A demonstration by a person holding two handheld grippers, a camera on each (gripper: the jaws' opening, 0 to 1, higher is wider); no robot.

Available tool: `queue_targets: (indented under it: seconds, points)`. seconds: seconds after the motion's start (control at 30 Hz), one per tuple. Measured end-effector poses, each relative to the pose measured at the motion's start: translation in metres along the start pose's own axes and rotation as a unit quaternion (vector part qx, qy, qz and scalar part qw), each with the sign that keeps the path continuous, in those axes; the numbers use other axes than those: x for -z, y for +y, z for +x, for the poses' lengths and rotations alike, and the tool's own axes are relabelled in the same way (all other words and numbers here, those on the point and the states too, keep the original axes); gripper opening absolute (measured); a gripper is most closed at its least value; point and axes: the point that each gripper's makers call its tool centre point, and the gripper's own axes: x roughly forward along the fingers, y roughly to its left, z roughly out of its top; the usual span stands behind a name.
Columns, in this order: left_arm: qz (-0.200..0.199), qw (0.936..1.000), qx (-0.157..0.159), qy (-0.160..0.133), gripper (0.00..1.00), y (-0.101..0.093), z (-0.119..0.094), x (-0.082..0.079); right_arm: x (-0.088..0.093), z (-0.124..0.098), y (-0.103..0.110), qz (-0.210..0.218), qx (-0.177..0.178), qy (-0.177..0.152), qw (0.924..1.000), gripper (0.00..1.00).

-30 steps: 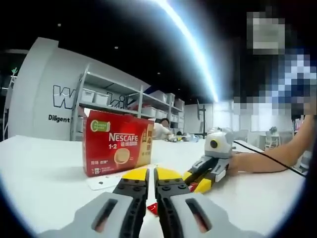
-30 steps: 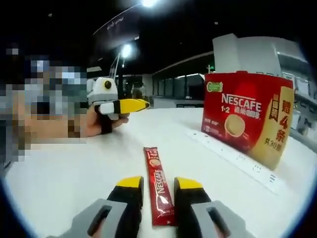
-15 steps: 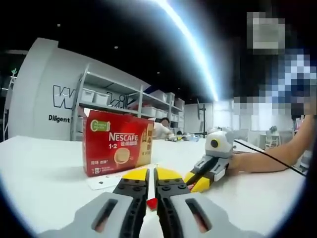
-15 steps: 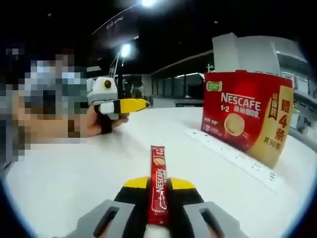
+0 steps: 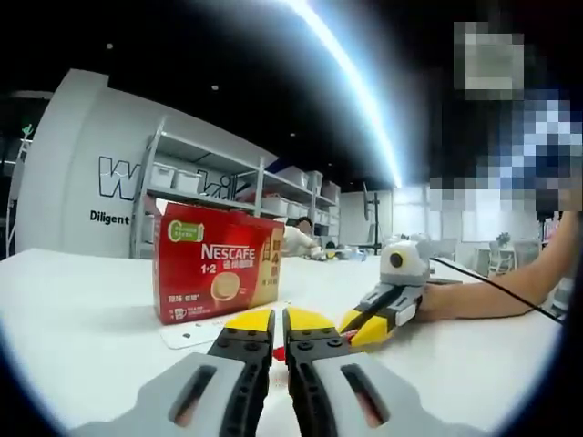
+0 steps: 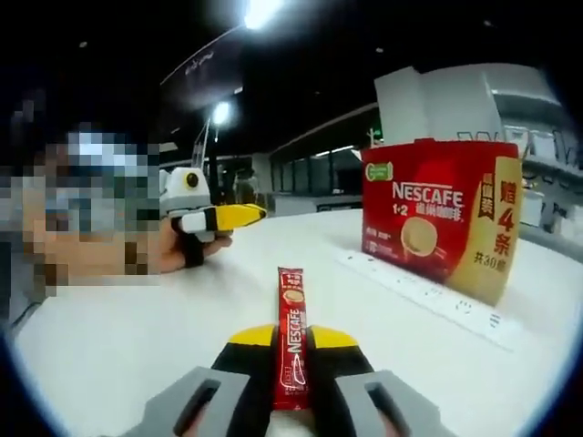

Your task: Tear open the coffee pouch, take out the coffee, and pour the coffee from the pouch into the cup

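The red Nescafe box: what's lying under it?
A white power strip runs along the table at the box's foot, partly beneath its front edge; how far under is hidden.

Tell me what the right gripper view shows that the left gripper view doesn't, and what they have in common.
Right gripper view alone: the slim red Nescafe coffee stick pouch clamped lengthwise between the right gripper's yellow-tipped jaws, and a long white power strip lying in front of the box.

Left gripper view alone: the left gripper with jaws closed together, grey shelving with storage bins, and a person's bare forearm.

Shared: the red Nescafe cardboard box standing on the white table.
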Motion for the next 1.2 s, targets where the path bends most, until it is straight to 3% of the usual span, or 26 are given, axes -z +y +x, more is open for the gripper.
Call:
queue_targets:
  seconds: [1.2]
  points:
    - [0.000, 1.0000, -0.001, 0.001, 0.07, -0.0003, 0.0002, 0.0007, 0.0013, -0.0011, 0.0031, -0.006, -0.005, -0.001, 1.0000, 0.12]
